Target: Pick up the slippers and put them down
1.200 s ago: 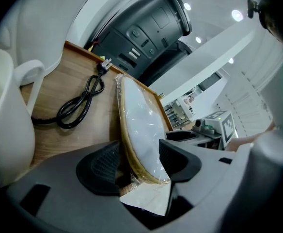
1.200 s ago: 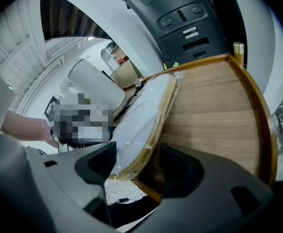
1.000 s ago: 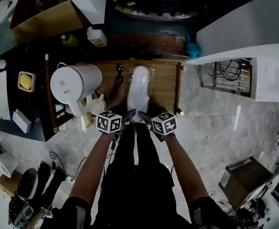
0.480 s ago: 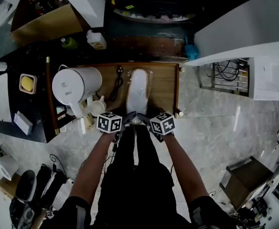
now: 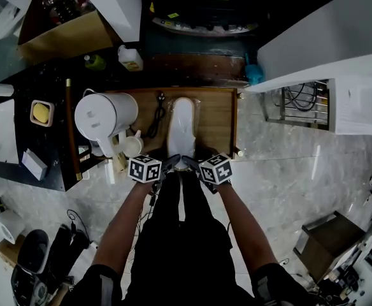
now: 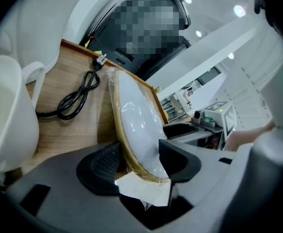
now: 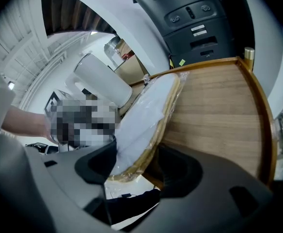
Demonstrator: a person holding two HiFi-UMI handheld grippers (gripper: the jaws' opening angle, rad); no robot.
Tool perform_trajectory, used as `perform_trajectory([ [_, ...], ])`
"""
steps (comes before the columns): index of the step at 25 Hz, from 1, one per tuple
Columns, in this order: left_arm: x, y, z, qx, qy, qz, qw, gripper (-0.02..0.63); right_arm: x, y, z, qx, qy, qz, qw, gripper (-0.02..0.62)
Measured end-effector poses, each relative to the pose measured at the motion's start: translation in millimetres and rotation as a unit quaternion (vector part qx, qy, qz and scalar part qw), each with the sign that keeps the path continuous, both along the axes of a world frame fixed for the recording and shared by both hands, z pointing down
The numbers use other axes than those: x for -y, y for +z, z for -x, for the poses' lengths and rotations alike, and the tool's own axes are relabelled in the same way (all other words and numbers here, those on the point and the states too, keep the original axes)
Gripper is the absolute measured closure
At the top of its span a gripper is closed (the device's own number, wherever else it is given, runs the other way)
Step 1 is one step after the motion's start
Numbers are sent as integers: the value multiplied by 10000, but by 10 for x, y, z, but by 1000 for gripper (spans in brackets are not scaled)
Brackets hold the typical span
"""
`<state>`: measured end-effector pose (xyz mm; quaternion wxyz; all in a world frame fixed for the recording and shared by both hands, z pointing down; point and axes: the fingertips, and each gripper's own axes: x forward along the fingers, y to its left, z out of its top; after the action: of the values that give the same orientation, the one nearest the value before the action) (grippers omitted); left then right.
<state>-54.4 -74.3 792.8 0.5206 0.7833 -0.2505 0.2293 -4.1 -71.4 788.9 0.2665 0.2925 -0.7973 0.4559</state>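
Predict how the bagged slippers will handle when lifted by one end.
The slippers look thin and flat, so probably light and liable to droop. Their glossy plastic wrap likely makes them slippery. Flat shape: unlikely to roll.

The right hand-held gripper (image 7: pixel 136 155) pinches the wrapped slippers (image 7: pixel 145 113) over a wooden table (image 7: pixel 214 115).

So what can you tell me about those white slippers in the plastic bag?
The slippers are white with a tan, woven-looking sole edge, sealed in clear, shiny plastic with a white paper tag at the near end. The pack stretches away along the wooden table, beside a black power cord. Its near end is tipped on edge, pinched by both the left gripper and the right gripper.
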Motion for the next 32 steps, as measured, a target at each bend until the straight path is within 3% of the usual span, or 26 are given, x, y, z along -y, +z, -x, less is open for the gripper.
perform_trajectory([
  [32,-287,-1207,29,-333,33,-871,9956,362,-274,-1245,8,115,55,-838,9964,327],
])
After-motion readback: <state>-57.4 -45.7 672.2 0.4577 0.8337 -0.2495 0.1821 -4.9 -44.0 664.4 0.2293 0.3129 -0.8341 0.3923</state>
